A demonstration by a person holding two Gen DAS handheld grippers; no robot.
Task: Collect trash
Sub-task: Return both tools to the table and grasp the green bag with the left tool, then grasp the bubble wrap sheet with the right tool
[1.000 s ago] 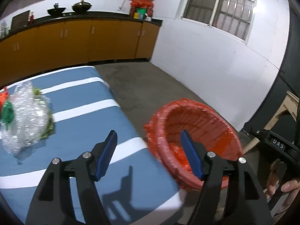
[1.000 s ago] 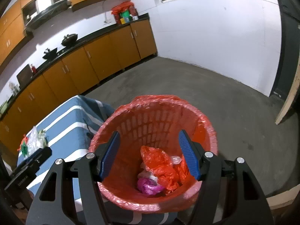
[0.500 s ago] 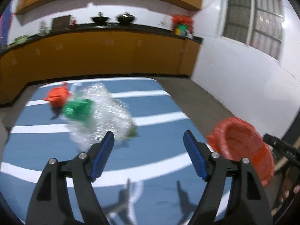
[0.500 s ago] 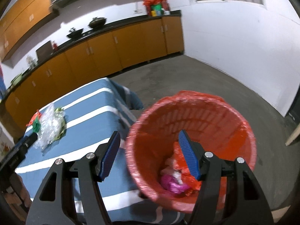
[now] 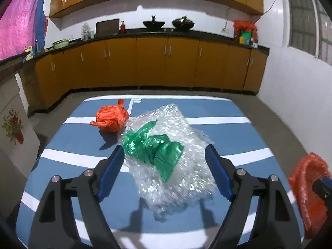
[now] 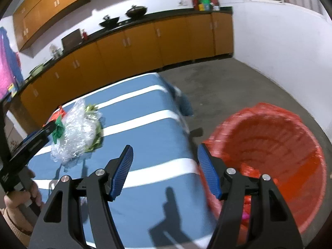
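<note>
Bubble wrap (image 5: 176, 151) with a green bag (image 5: 153, 148) on it is being straddled by the spread-open left gripper (image 5: 165, 170), while the right gripper (image 6: 164, 169) is being held open, empty, beside the red bin (image 6: 269, 161).

Light's coming from overhead, so my jaws throw hard dark shadows on the striped cloth (image 5: 224, 137) just below them. Glare sparkles off the bubble wrap (image 5: 178, 161). Fisheye bends everything at the edges, and the red bin (image 6: 269, 157) right of me is smeared.

bubble wrap (image 5: 176, 157) between left jaws | orange bag (image 5: 111, 118) just behind | table (image 5: 238, 132) right side bare
</note>
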